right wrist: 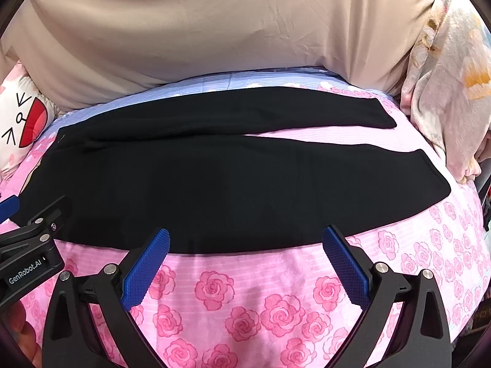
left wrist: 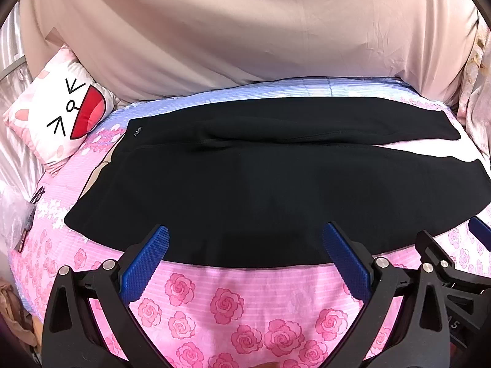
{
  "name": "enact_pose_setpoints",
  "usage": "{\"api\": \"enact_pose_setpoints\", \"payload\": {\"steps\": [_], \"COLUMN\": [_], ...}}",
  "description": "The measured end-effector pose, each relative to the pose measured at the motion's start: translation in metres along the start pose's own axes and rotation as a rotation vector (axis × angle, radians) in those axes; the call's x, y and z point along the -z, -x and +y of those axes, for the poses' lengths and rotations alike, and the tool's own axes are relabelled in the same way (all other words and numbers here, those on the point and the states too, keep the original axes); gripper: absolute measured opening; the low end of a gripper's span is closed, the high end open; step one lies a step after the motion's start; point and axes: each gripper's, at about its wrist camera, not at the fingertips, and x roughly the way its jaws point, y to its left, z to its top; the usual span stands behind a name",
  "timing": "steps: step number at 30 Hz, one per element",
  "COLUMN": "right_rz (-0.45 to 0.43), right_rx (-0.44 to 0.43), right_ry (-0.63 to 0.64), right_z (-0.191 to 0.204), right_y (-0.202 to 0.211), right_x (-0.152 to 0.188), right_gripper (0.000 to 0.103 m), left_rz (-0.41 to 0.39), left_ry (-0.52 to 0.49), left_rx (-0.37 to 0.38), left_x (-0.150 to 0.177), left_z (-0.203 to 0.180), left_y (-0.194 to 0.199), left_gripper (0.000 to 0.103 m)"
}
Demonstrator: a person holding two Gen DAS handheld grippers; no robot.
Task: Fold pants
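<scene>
Black pants [left wrist: 260, 190] lie flat across a bed with a pink rose sheet [left wrist: 230, 306], waistband at the left, the two legs running right and spread apart at the hems. They also show in the right wrist view [right wrist: 233, 184]. My left gripper [left wrist: 245, 236] is open, its blue pads over the near edge of the pants, holding nothing. My right gripper [right wrist: 245, 236] is open and empty, over the near edge further right. The right gripper's body shows at the right of the left wrist view [left wrist: 445, 260]. The left one shows at the left of the right wrist view [right wrist: 33, 239].
A cartoon-face pillow [left wrist: 61, 113] lies at the bed's left end. A large beige cushion or cover [left wrist: 245, 36] stands behind the pants. A pale floral quilt [right wrist: 451, 76] is bunched at the right end. A clear plastic bag [left wrist: 15, 214] sits at the left edge.
</scene>
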Motion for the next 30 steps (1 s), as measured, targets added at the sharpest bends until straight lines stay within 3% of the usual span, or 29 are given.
{"api": "enact_pose_setpoints", "payload": {"steps": [20,26,30], "right_rz": [0.013,0.023,-0.033], "right_rx": [0.004,0.043,-0.016], "right_ry": [-0.007,0.007,0.014], "right_z": [-0.007,-0.025,-0.058], "right_y": [-0.023,-0.043,-0.05], "right_x": [-0.026,-0.044,-0.07], "right_gripper": [0.098,0.098,0.098], "left_rz": [0.012,0.038,0.034], "left_ry": [0.001,0.013,0.014], "left_rx": [-0.008,-0.011,-0.035], "left_x": [-0.024,-0.034,-0.042], "left_z": [-0.008,-0.005,-0.002], "left_y": [-0.019,-0.039,-0.054], "left_gripper": [0.098,0.098,0.098]}}
